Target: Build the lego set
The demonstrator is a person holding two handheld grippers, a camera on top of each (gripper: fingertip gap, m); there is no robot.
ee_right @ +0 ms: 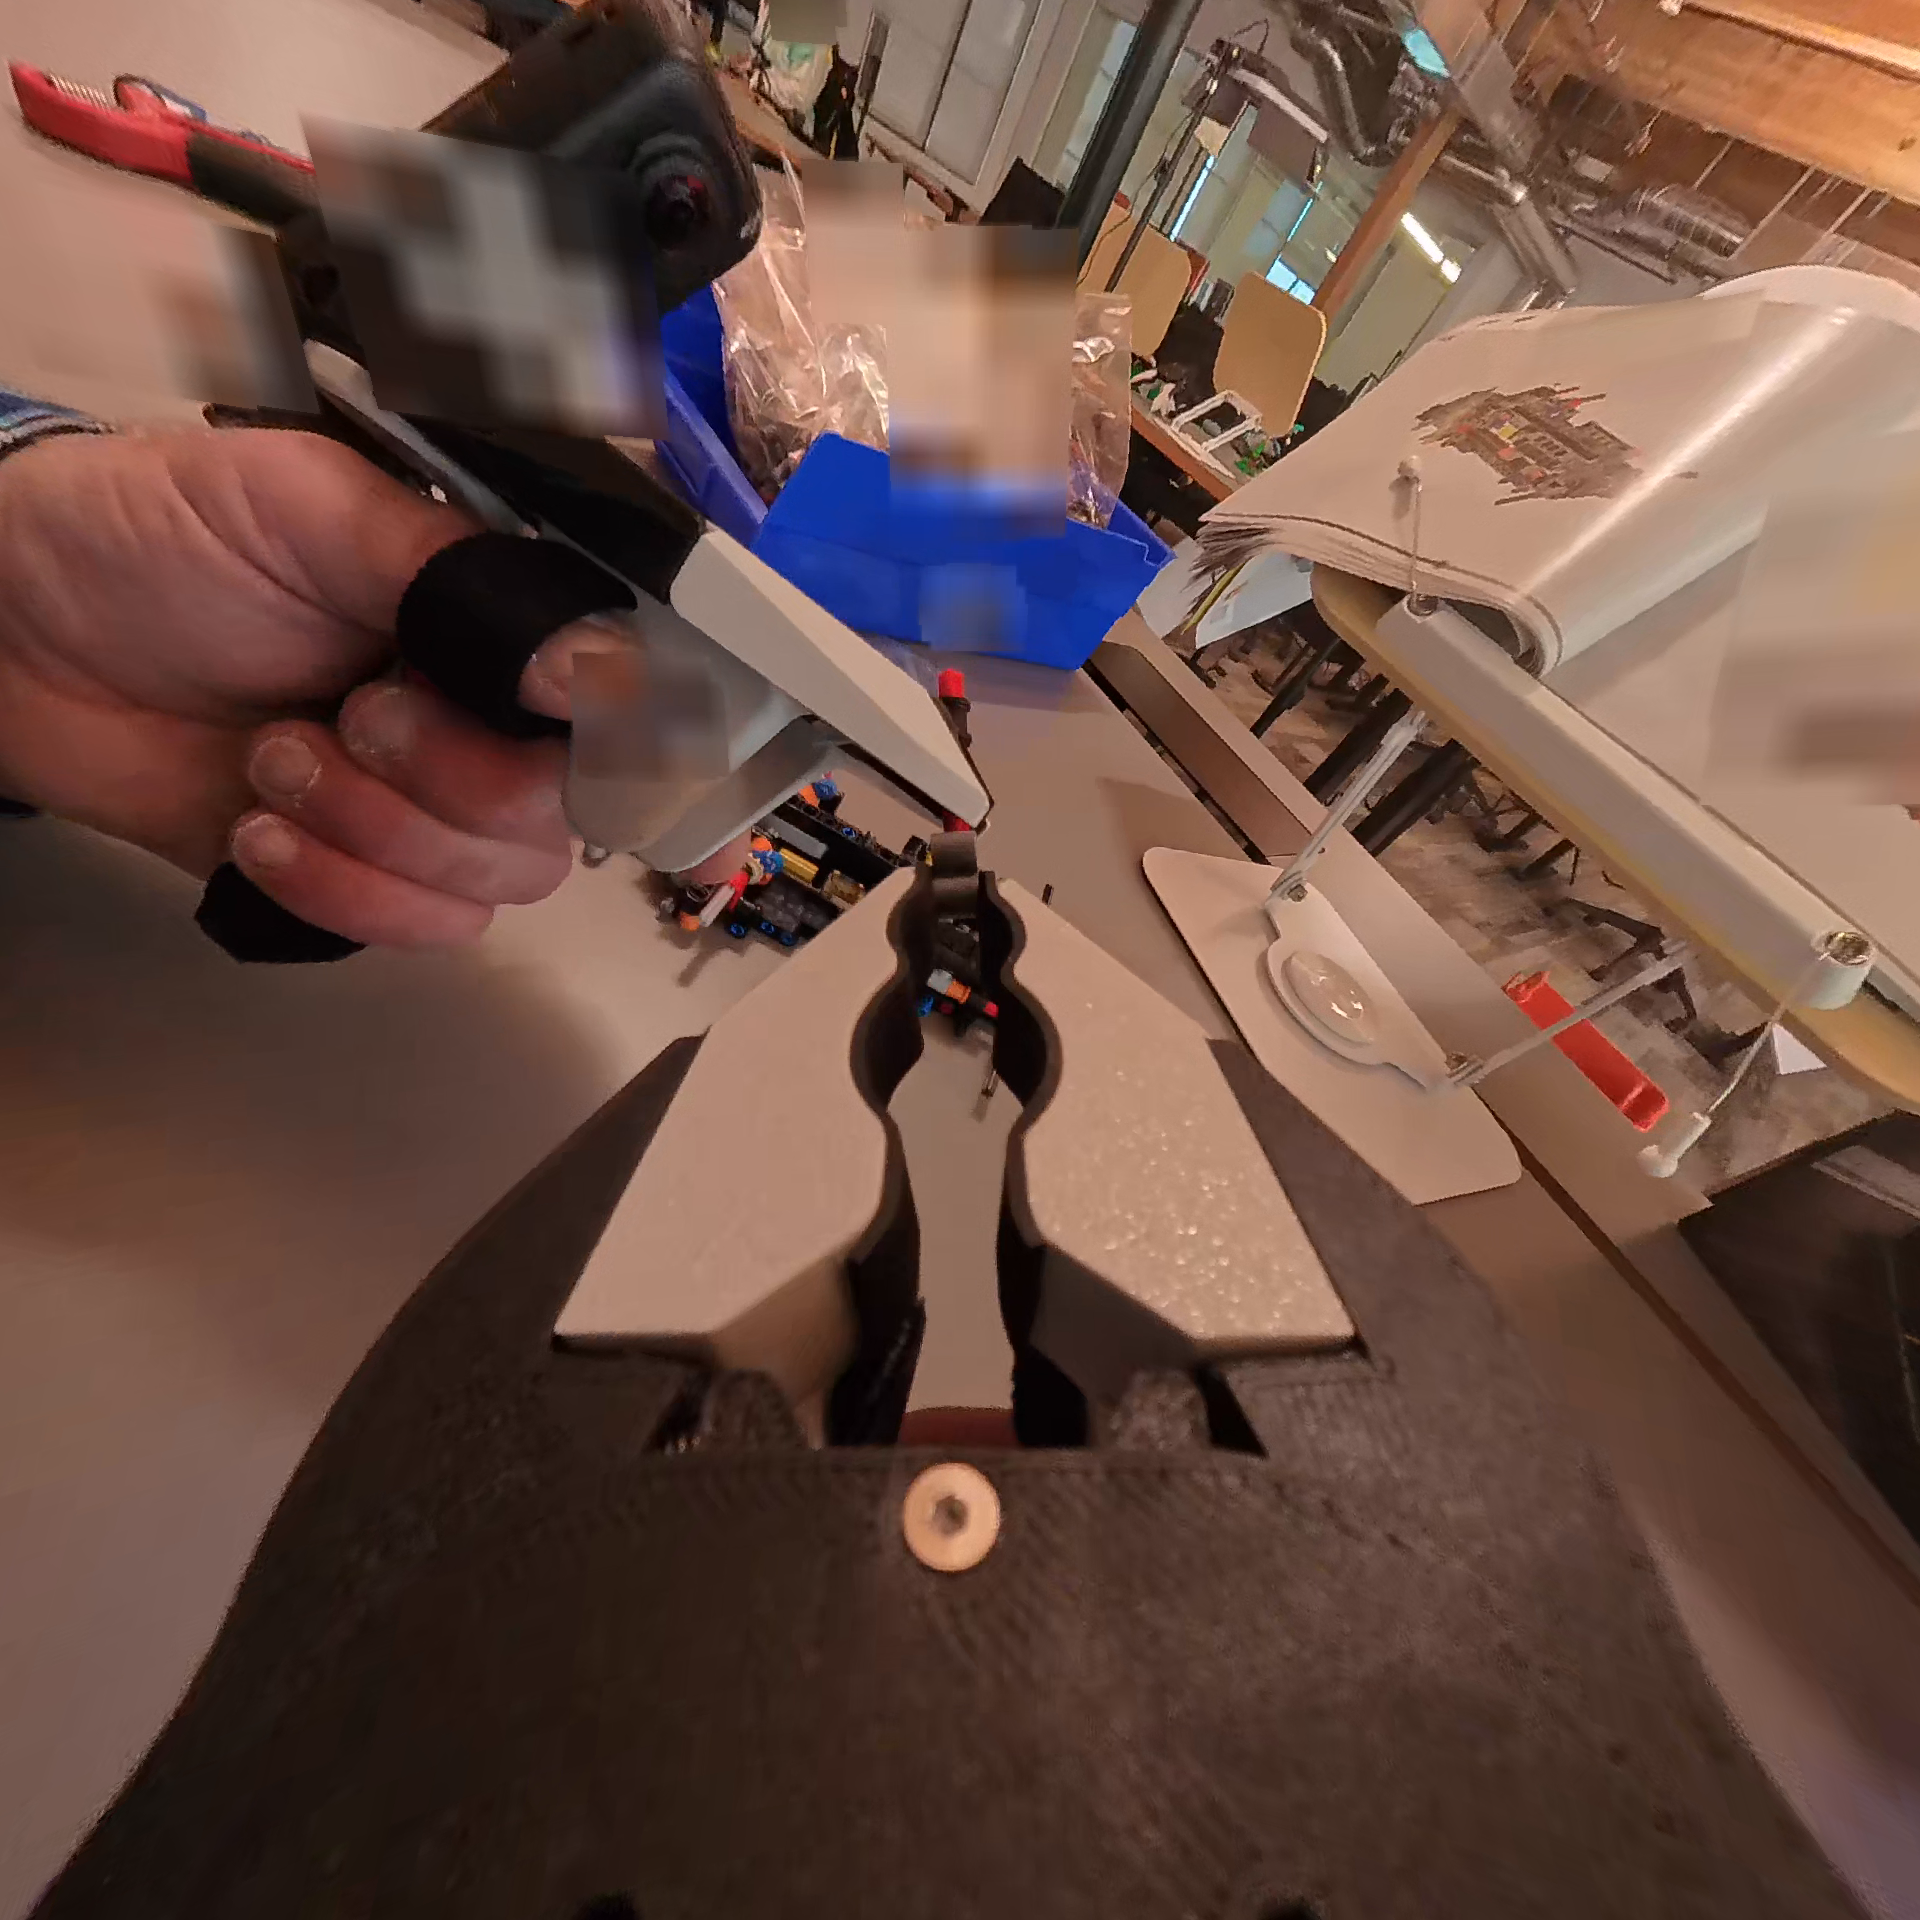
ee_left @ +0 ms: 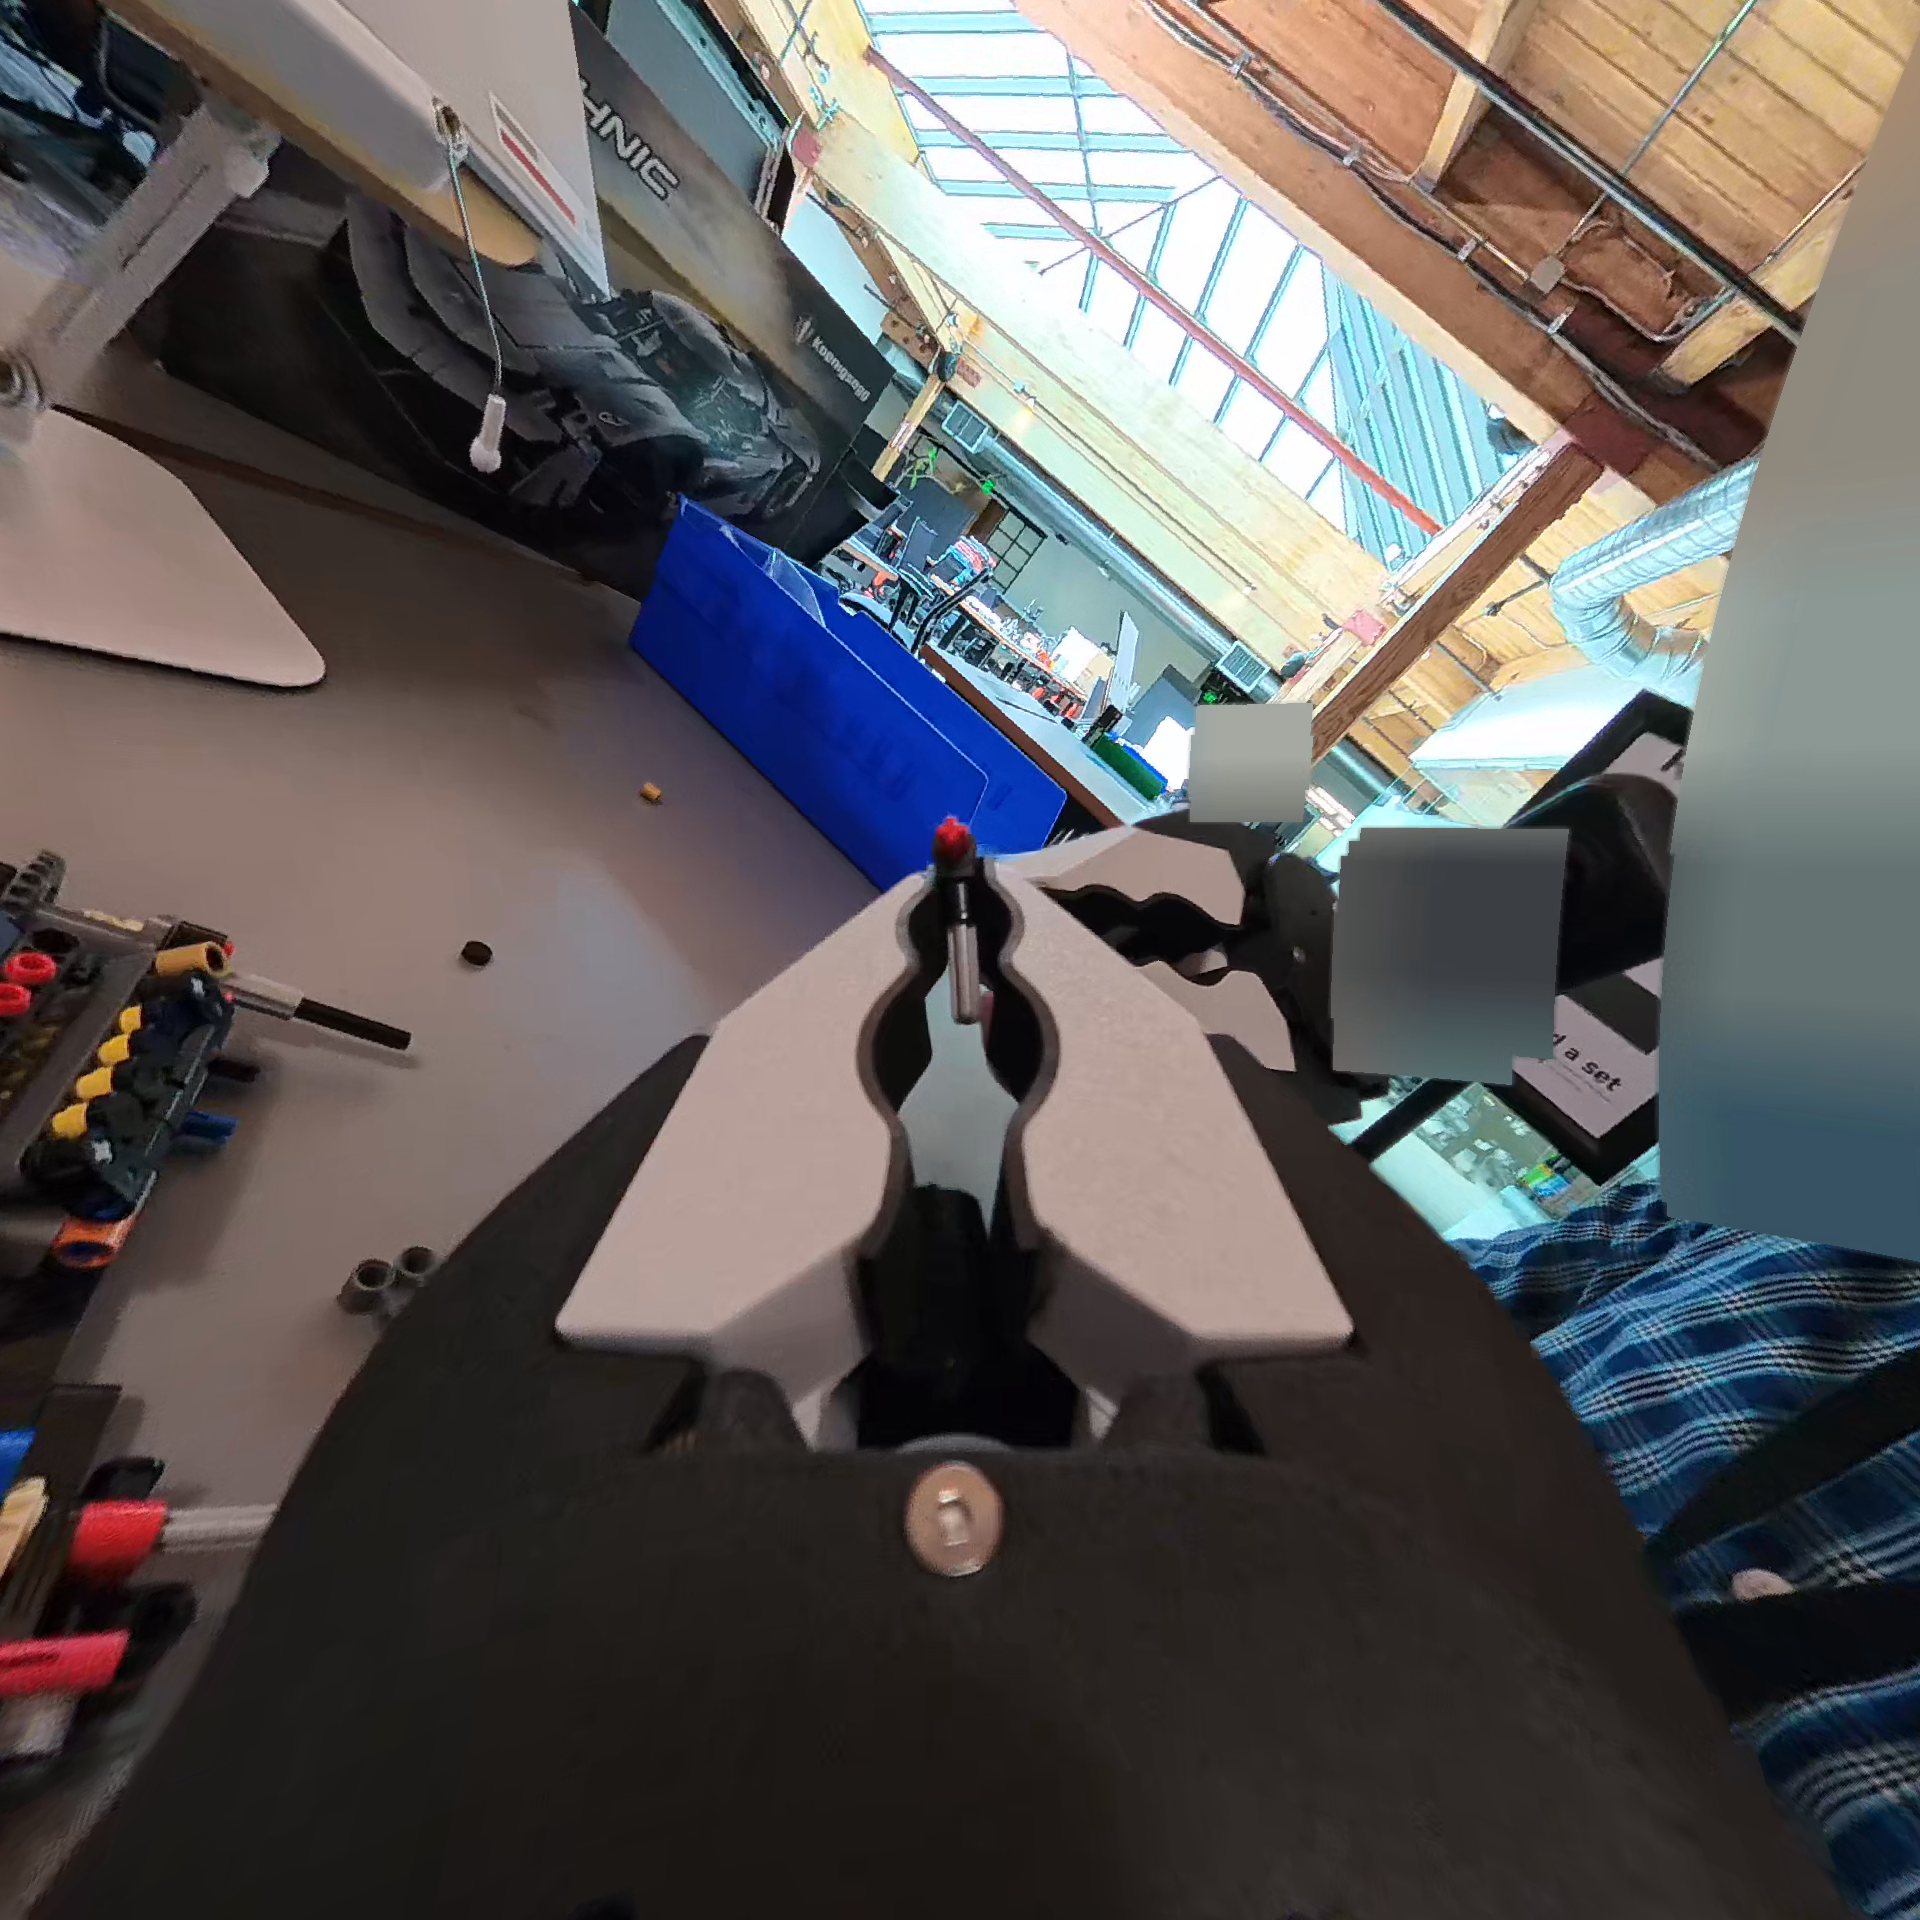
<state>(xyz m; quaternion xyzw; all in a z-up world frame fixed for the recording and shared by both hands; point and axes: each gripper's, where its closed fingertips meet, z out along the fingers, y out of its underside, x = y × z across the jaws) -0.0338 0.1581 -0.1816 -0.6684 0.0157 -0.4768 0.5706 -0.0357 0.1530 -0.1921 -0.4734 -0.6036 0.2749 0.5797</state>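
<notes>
My left gripper [ee_left: 951, 883] is shut on a thin axle [ee_left: 961, 966] with a red tip [ee_left: 950, 834] that sticks out past the fingertips. In the right wrist view a hand [ee_right: 208, 644] holds this left gripper [ee_right: 971, 805] above the table, with the axle's red tip [ee_right: 949, 686] up. My right gripper [ee_right: 951, 883] is shut on a small black lego piece [ee_right: 951, 857], right under the axle's lower end. The right gripper also shows in the left wrist view [ee_left: 1060, 888], just behind the left fingertips. The part-built lego assembly [ee_left: 104, 1049] [ee_right: 790, 883] lies on the table.
A blue bin [ee_left: 831, 686] [ee_right: 935, 561] with plastic bags stands behind. An instruction booklet [ee_right: 1558, 468] rests on a stand with a white base [ee_left: 135, 561] [ee_right: 1351, 1039]. Loose pieces lie on the table: a black axle [ee_left: 322, 1023], a grey connector [ee_left: 390, 1278], a red part [ee_right: 1579, 1049]. Both grippers' tips are roughly 12 cm from the grey connector [ee_left: 390, 1278].
</notes>
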